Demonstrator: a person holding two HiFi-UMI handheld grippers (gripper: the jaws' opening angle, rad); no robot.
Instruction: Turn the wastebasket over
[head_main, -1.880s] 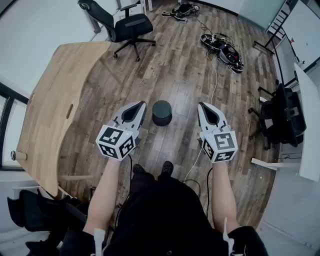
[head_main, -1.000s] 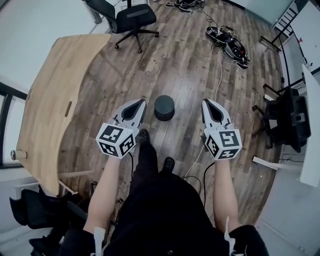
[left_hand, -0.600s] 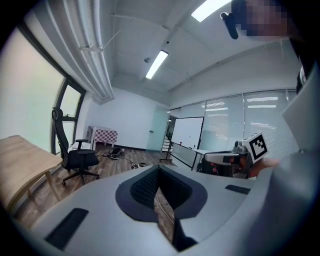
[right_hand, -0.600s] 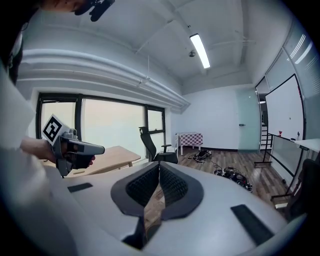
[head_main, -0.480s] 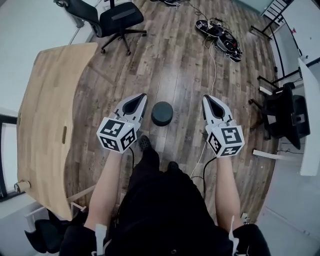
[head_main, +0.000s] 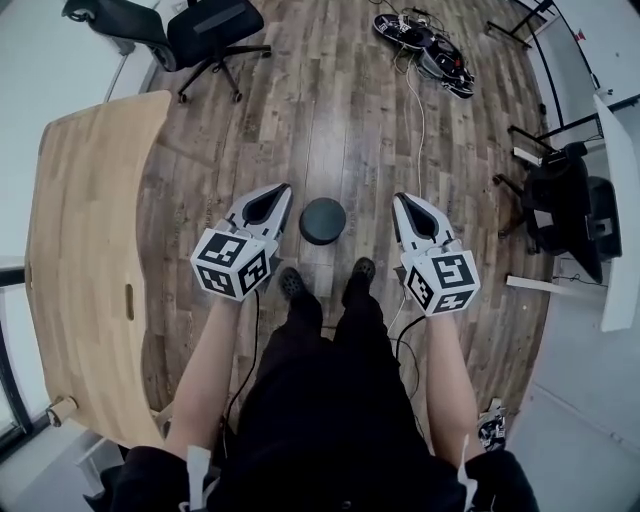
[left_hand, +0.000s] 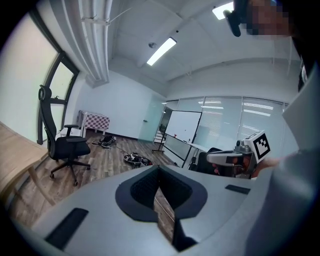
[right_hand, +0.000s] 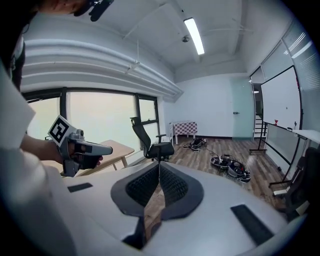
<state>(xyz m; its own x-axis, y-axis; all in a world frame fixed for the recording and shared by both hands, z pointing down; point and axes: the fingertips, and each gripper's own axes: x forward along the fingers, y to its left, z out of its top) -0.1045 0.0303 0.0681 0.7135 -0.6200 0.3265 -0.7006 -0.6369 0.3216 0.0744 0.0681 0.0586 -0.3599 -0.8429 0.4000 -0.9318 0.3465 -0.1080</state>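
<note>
In the head view a small round black wastebasket (head_main: 322, 220) stands on the wooden floor just ahead of the person's feet; its top looks flat and dark, and I cannot tell which end is up. My left gripper (head_main: 281, 190) hangs above the floor to its left, jaws shut and empty. My right gripper (head_main: 399, 200) hangs to its right, also shut and empty. Neither touches the basket. In the left gripper view the jaws (left_hand: 159, 168) meet at the tips; in the right gripper view the jaws (right_hand: 159, 165) do the same. The basket shows in neither gripper view.
A light wooden desk (head_main: 85, 250) runs along the left. A black office chair (head_main: 205, 35) stands at the far left, another black chair (head_main: 565, 210) at the right. A pile of cables and gear (head_main: 425, 45) lies on the floor far ahead.
The person has stepped forward; both grippers have come lower and closer to the basket's sides. The basket has stayed in place, and both jaws have stayed shut.
</note>
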